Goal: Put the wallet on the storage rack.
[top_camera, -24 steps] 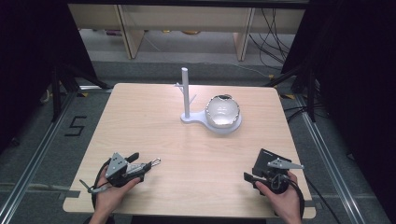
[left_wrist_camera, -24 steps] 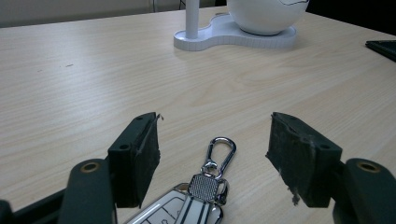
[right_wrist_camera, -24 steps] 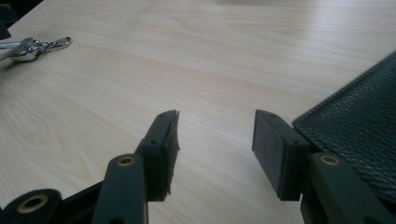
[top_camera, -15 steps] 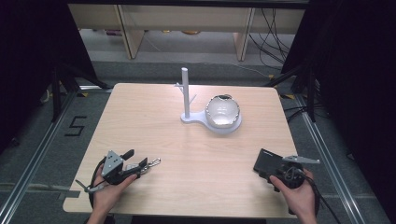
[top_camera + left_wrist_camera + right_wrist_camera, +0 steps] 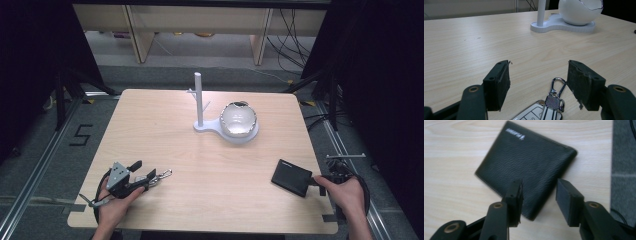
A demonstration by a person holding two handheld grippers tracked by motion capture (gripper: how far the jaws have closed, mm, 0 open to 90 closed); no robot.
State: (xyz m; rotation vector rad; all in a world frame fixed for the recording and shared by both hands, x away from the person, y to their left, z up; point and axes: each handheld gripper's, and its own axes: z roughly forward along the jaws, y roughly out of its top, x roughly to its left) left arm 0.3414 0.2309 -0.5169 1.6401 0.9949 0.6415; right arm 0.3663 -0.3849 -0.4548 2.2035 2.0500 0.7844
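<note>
A white key fob with a silver clip (image 5: 549, 107) lies on the table between the jaws of my left gripper (image 5: 539, 75), and the pads stand well apart from it. In the high view the left gripper (image 5: 144, 171) rests near the front left edge, with the key fob (image 5: 159, 176) at its tips. A black leather wallet (image 5: 529, 162) lies flat near the table's right edge. My right gripper (image 5: 540, 192) hovers with open jaws over the wallet's near corner. From above, the right gripper (image 5: 317, 181) sits just right of the wallet (image 5: 291, 177).
A white stand (image 5: 210, 127) with an upright pegged post (image 5: 198, 97) and a white bowl (image 5: 239, 119) stands at the table's far middle. Grey floor lies past the table's right edge (image 5: 622, 170). Shelves and cables are behind the table.
The right hand has drawn back to the right, toward the table's edge, so its jaws now sit at the wallet's near corner. The left gripper and key fob have barely moved.
</note>
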